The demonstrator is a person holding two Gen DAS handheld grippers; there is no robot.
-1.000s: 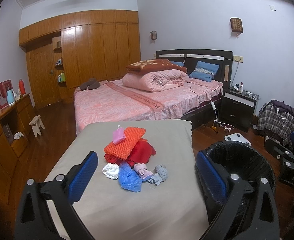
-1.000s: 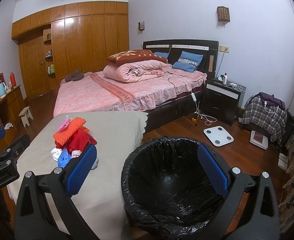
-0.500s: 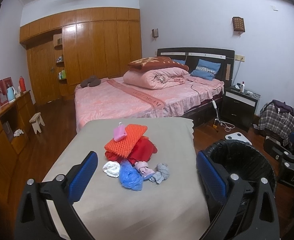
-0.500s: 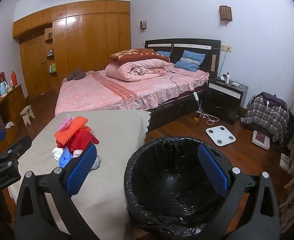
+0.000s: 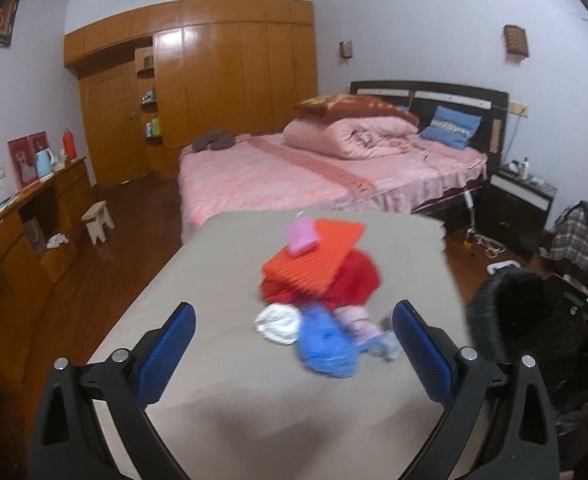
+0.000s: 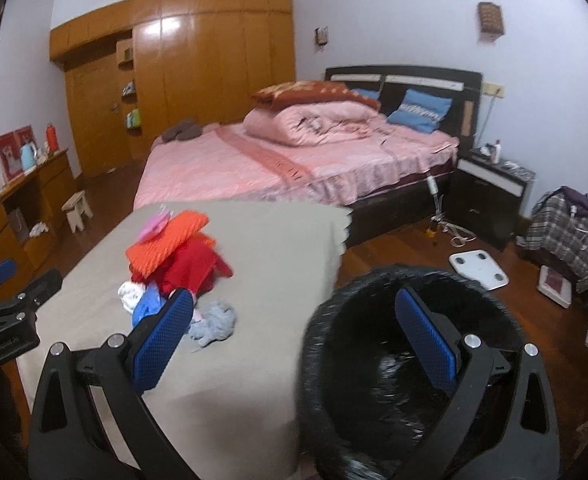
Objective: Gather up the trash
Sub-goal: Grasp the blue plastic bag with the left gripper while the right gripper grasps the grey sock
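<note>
- Blue-padded left gripper [image 5: 294, 344], jaws spread and empty, frames the blurred trash pile [image 5: 317, 292] at centre frame on the grey-covered table [image 5: 222, 264].
- Right wrist view: right gripper [image 6: 294, 340] released wide; pile [image 6: 174, 276] beyond its left jaw, black-lined bin [image 6: 373, 408] lower right.

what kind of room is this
A bedroom in a home, most likely. A large bed with pink covers and a folded quilt fills the middle, a wooden wardrobe runs along the back wall, and a dark nightstand stands beside the headboard.
</note>
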